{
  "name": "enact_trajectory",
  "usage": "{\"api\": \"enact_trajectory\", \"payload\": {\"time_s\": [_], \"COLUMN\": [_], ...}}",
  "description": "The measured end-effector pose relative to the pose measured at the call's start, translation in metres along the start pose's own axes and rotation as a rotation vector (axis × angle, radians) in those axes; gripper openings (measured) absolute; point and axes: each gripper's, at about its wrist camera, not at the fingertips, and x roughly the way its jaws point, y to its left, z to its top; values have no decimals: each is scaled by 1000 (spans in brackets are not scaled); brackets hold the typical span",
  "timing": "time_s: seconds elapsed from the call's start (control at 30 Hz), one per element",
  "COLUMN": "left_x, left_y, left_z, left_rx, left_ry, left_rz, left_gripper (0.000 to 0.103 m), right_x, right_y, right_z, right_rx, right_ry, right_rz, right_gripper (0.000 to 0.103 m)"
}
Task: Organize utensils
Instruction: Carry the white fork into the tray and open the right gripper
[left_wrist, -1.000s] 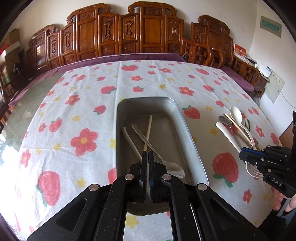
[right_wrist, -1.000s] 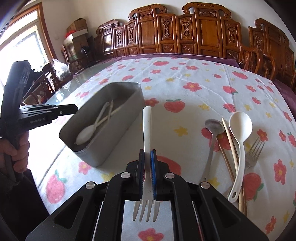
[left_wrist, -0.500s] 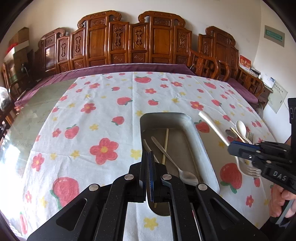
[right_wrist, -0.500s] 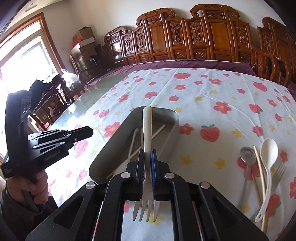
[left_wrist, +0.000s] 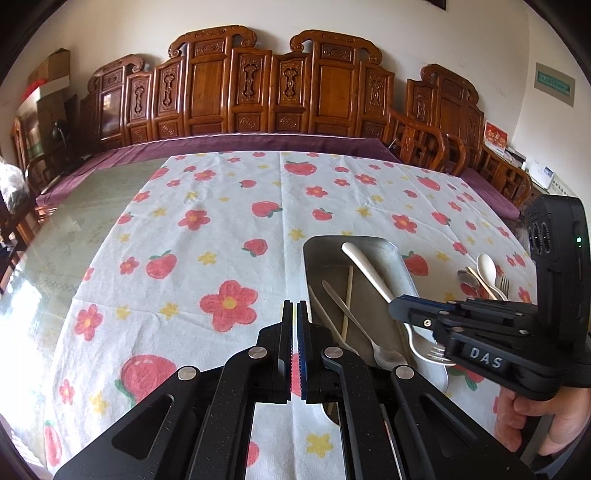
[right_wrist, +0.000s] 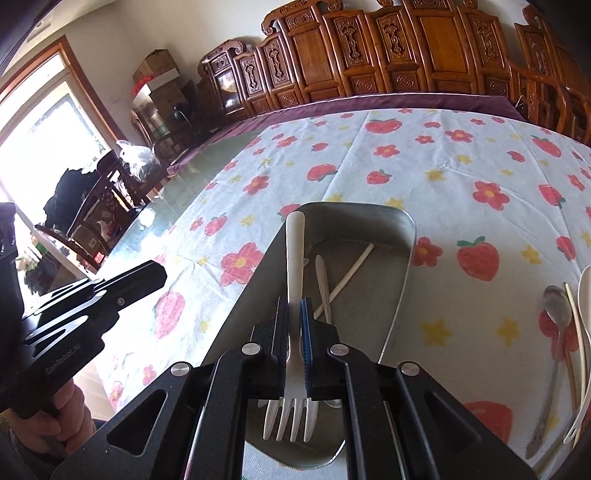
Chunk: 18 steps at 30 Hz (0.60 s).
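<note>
Right tongs (right_wrist: 294, 328), marked "DAS", grasp a white fork (right_wrist: 293, 295) above the metal tray (right_wrist: 402, 273); left tongs (left_wrist: 294, 332) clenched, empty.

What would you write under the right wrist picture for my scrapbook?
The right gripper holds a white fork over the metal tray, with more utensils waiting on the strawberry tablecloth.

Two forks (left_wrist: 369, 269), one tray (left_wrist: 312, 258)

White-handled fork (right_wrist: 294, 295) above metal tray (right_wrist: 406, 236), spoon (left_wrist: 384, 356) and chopstick (left_wrist: 347, 295) inside.
</note>
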Motion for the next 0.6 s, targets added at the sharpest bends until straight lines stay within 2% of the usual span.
{"api": "enact_trajectory", "payload": {"time_s": [0.27, 0.5, 0.6], "left_x": [0, -2, -3], "left_y": [-5, -22, -32], "left_z": [-1, -1, -1], "left_rx": [11, 28, 43], "left_ry": [3, -6, -12], "left_rz": [-4, -30, -41], "left_gripper": [1, 2, 11], "right_x": [0, -47, -71], "right_y": [-2, -13, -27], "right_z": [-5, -14, -25], "right_rx": [-31, -117, -138], "right_ry": [4, -56, -77], "right_rz": [-5, -55, -98], "right_gripper": [10, 10, 10]}}
